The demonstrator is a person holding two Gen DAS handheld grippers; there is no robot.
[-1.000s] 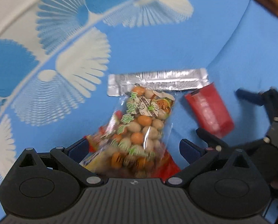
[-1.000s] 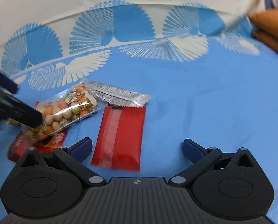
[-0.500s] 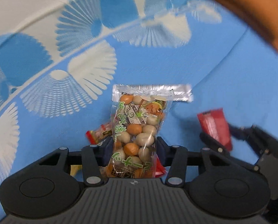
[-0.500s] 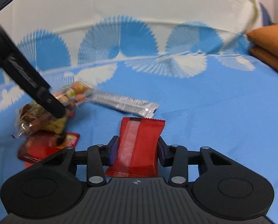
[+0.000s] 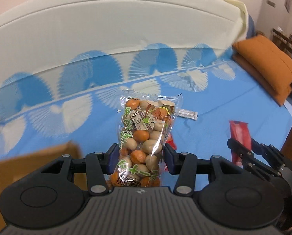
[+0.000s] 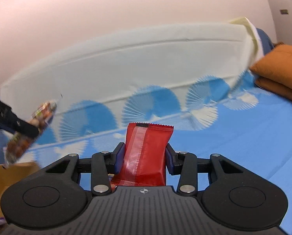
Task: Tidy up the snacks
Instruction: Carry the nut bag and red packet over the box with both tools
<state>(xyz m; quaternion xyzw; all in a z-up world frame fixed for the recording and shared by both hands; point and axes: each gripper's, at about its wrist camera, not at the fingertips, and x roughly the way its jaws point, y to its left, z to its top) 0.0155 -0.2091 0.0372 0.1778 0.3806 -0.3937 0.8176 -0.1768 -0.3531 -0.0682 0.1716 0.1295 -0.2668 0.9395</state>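
L wrist: left claw (image 5: 140,156) grips clear nut bag (image 5: 146,137) | right claw (image 6: 144,159) grips red pouch (image 6: 146,152)

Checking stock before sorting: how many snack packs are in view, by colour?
Clear nut bag: 1
Silver pack: 1
Red pack: 2 (one gripped, one lying on the bed)
Total: 4
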